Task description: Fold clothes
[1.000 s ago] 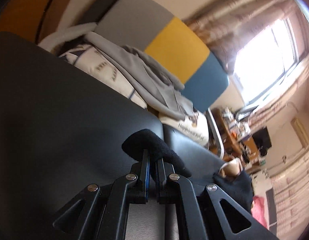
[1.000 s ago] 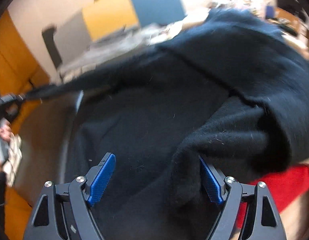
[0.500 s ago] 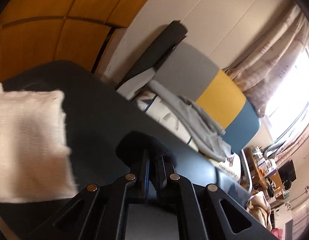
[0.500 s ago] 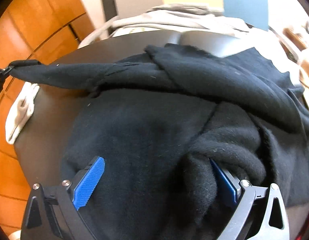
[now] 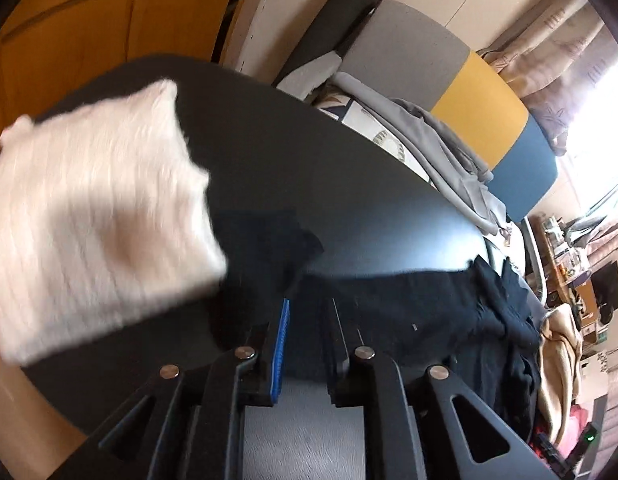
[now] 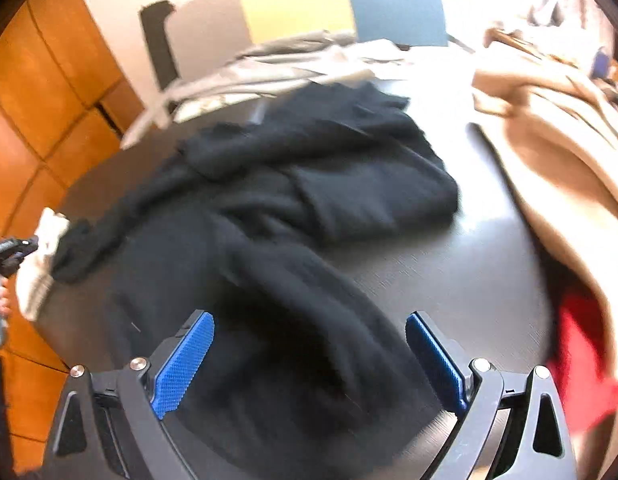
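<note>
Spread untidily over the dark round table (image 6: pixel 449 276): a black fleecy garment (image 6: pixel 269 208), crumpled, one sleeve trailing toward the table's edge where a folded white knitted piece (image 5: pixel 93 208) lies. Judged as an early stage of the fold: sleeve drawn out, body of the black garment not yet flattened, no crease line laid. Left claw (image 5: pixel 307 312) opening, jaws a narrow gap apart, blue pad showing on one finger, the dark sleeve tip (image 5: pixel 281 244) lying on the table just beyond the fingertips and no longer pinched as far as the left wrist view shows. Right claw (image 6: pixel 309 356) hovering over the near part of the black garment, jaws spread wide and easing slightly inward, fabric below and between the fingers but no pad pressing on it. Beyond the black garment, away from the white piece, a tan cloth heap (image 6: pixel 549 128) and a red cloth (image 6: pixel 581 364) at the table's rim, seemingly waiting. Behind the table, a grey garment (image 5: pixel 441 136) draped on a grey, yellow and blue cushioned seat back (image 5: pixel 481 92). Left to do, judged: smooth the black garment, bring the sleeves in, fold the body, then the remaining pieces.
</note>
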Tool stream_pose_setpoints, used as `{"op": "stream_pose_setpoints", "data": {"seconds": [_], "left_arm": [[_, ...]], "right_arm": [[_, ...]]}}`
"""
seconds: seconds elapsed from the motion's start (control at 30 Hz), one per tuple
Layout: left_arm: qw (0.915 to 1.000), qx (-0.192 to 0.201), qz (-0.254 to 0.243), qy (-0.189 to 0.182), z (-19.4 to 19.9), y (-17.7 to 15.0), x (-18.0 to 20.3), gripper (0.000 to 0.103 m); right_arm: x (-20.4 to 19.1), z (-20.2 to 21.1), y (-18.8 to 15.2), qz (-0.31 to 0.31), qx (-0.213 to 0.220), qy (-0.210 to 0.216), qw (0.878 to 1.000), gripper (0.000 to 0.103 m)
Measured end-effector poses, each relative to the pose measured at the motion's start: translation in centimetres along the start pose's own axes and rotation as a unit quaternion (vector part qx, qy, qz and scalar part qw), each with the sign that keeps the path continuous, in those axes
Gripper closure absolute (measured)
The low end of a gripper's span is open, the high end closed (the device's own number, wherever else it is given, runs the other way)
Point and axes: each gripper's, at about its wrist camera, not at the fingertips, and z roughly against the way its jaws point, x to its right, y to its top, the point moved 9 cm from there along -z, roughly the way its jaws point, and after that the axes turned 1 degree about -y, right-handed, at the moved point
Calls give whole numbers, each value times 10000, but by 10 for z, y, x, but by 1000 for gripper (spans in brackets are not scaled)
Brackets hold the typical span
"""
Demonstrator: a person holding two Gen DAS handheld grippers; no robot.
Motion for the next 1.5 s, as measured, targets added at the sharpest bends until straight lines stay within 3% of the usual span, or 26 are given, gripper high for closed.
{"op": "stream_pose_setpoints", "data": {"seconds": [0.07,0.17,0.23,0.37,0.5,0.73,0.93,1.07,1.17,1.37,1.43,1.5], "left_arm": [[9992,0,-20,-409,11,-26,15,85],[9908,-752,-284,-1091,1,-86,57,84],[9800,-1297,-603,-1385,-12,-132,88,83],[9547,-2119,-829,-1918,-35,-212,140,83],[9512,-2157,-751,-2074,-47,-241,168,78],[9532,-1977,-1064,-2024,-61,-240,189,77],[9565,-1838,-1328,-1833,-64,-247,202,76],[9606,-1805,-1205,-1737,-65,-237,188,100],[9649,-1754,-1046,-1649,-65,-227,175,101],[9848,-1111,-956,-928,-54,-181,130,101],[9857,-1172,-927,-775,-52,-174,117,100],[9865,-1174,-791,-818,-46,-172,109,81]], "right_arm": [[16,-2,-15,-29,-59,-217,9997,7],[29,-10,-32,-109,-130,-304,9994,18],[30,-21,-39,-40,-164,-442,9989,26],[23,-33,-42,456,-64,-816,9956,24],[25,-36,-42,312,46,-703,9970,18],[19,-42,-47,343,304,-730,9963,0],[18,-43,-48,305,605,-884,9938,0],[17,-40,-50,294,657,-946,9929,0],[15,-38,-51,264,567,-1007,9929,0],[8,-37,-55,307,456,-1026,9932,0],[8,-36,-56,293,498,-1027,9930,0],[8,-36,-57,273,577,-1027,9927,0]]}}
